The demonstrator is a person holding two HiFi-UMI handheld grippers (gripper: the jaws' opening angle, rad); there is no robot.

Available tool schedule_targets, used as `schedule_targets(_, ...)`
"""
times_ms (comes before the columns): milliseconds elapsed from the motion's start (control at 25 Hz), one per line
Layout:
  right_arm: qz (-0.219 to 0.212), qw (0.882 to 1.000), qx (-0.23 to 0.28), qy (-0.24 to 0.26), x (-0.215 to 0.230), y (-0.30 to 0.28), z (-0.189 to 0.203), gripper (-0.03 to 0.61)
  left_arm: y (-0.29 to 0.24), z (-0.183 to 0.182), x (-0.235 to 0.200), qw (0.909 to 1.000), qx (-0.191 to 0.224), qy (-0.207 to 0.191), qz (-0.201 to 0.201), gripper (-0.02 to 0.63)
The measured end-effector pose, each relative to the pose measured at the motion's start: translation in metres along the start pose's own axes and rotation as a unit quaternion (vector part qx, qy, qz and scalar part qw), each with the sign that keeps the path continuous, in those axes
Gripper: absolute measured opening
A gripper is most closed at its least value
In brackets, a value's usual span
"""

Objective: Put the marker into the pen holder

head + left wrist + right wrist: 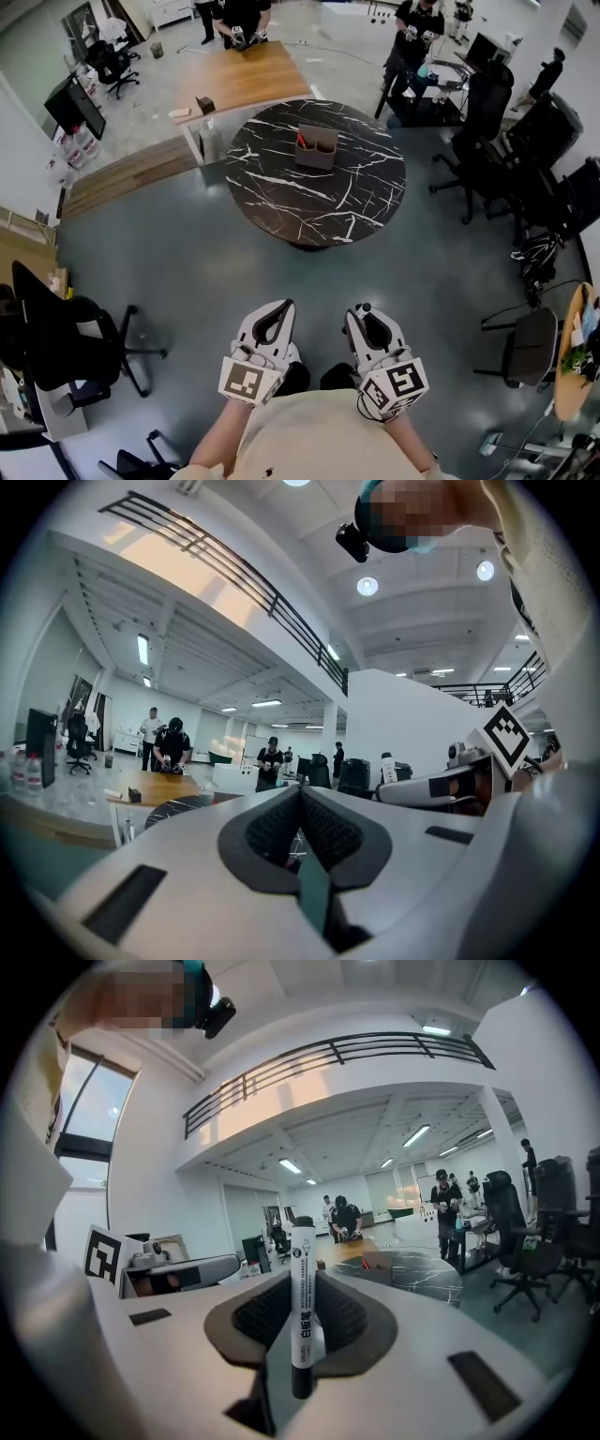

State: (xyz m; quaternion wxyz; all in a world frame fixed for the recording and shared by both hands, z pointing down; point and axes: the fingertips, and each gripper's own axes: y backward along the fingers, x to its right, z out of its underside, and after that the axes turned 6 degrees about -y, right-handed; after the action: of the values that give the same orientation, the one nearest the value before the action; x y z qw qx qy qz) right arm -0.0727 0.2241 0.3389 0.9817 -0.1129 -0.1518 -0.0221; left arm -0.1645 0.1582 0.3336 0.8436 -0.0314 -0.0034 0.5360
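Observation:
A brown pen holder with a red pen in it stands on the round black marble table, far ahead of me. Both grippers are held close to my body, well short of the table. My right gripper is shut on a white marker with a black cap, which stands upright between its pads. Beyond that marker, the right gripper view shows the pen holder and the table. My left gripper is shut with nothing in it; its pads meet.
Grey floor lies between me and the table. Black office chairs crowd the right side, and another chair stands at my left. A wooden table sits behind the round one, with people working at the back.

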Motion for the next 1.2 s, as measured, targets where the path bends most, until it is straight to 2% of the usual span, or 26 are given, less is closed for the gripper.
schedule_targets(200,-0.008,1.000,-0.012,-0.002,0.002,-0.050,-0.008,0.083,-0.017,0.000,-0.045,0.9996,-0.005,0.021,-0.017,0.008)
schedule_targets(440,-0.022,0.999,-0.023,-0.005,0.033,-0.108,-0.018,0.083,-0.065,0.014,-0.081,0.9989,-0.022,0.030,-0.029,0.008)
schedule_targets(640,-0.034,0.999,-0.026,-0.017,0.088,-0.166,-0.039,0.083,-0.138,0.014,-0.108,0.9986,-0.030,0.027,-0.034,0.008)
schedule_targets(920,-0.057,0.998,-0.018,-0.010,0.182,-0.254,-0.102,0.083,-0.263,-0.011,-0.150,0.9982,-0.024,0.008,-0.055,0.008)
schedule_targets(1040,-0.073,0.997,-0.013,-0.006,0.207,-0.284,-0.120,0.083,-0.297,-0.014,-0.165,0.9974,-0.028,-0.002,-0.066,0.008)
schedule_targets(1200,-0.081,0.997,-0.018,-0.007,0.231,-0.317,-0.133,0.083,-0.329,-0.014,-0.183,0.9966,-0.029,0.004,-0.077,0.008)
